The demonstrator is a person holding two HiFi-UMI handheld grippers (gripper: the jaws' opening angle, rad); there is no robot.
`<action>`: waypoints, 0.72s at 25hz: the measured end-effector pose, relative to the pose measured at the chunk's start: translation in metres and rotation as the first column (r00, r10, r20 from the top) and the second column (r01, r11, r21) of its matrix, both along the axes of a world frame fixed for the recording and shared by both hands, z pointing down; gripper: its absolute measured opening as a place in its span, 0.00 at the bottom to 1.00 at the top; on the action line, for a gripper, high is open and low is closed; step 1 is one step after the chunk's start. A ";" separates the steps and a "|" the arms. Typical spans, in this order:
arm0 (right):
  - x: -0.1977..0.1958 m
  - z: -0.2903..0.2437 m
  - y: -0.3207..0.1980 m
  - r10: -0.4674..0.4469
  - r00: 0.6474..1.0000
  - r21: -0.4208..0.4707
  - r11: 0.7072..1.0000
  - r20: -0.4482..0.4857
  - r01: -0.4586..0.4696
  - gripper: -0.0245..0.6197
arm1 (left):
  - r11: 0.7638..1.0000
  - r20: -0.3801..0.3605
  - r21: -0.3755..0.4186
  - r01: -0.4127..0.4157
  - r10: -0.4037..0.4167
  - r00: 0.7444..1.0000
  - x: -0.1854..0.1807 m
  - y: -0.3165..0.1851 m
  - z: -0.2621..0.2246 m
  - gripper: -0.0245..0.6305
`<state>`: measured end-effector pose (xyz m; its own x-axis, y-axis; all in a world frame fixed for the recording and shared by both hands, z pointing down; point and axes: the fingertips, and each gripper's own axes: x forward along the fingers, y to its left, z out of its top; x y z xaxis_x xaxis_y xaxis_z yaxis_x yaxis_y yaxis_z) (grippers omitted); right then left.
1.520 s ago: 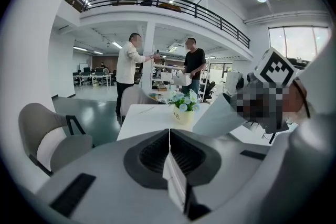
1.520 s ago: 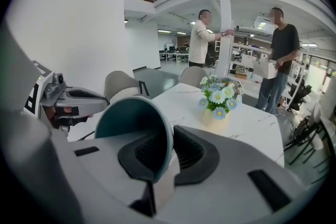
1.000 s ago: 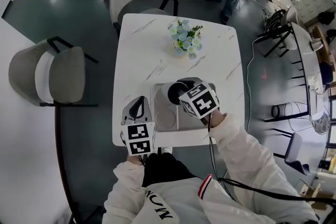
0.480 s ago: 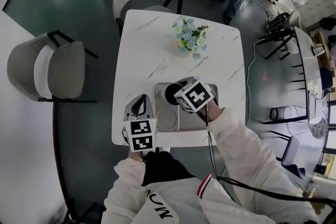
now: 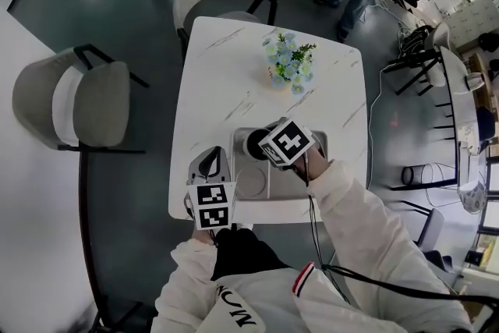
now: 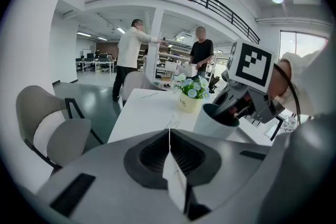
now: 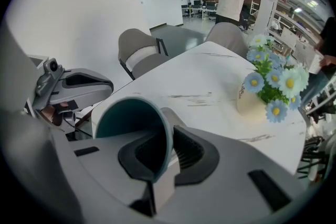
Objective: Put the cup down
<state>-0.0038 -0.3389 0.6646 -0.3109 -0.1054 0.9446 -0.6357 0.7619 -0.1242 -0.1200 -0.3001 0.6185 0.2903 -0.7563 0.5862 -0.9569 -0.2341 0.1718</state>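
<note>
While the cup (image 7: 126, 115) is pinched in the right gripper (image 7: 169, 150), it's held tilted over the tray (image 5: 274, 183). Left gripper (image 6: 169, 150) is clamped shut, empty.

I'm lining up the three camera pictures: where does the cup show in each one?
Head view: the cup sits at centre, over the tray, by the right claw.
Left gripper view: right of centre, held by that claw.
Right gripper view: lower left, rim pinched between the jaws.
Shared landmark: the flower pot, seen in all three.
</note>
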 end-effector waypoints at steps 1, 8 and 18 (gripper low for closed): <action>-0.001 0.001 0.000 -0.001 1.000 -0.001 1.000 -0.001 0.001 0.09 | 1.000 0.001 -0.002 -0.001 0.001 1.000 0.000 0.000 0.001 0.06; -0.002 0.006 -0.003 -0.012 1.000 -0.006 1.000 -0.024 0.012 0.09 | 1.000 0.006 -0.006 -0.015 0.015 1.000 -0.001 -0.002 0.001 0.06; -0.002 0.008 -0.004 -0.015 0.999 -0.007 1.000 -0.030 0.015 0.09 | 1.000 0.009 -0.008 -0.022 0.022 1.000 -0.008 -0.005 0.006 0.06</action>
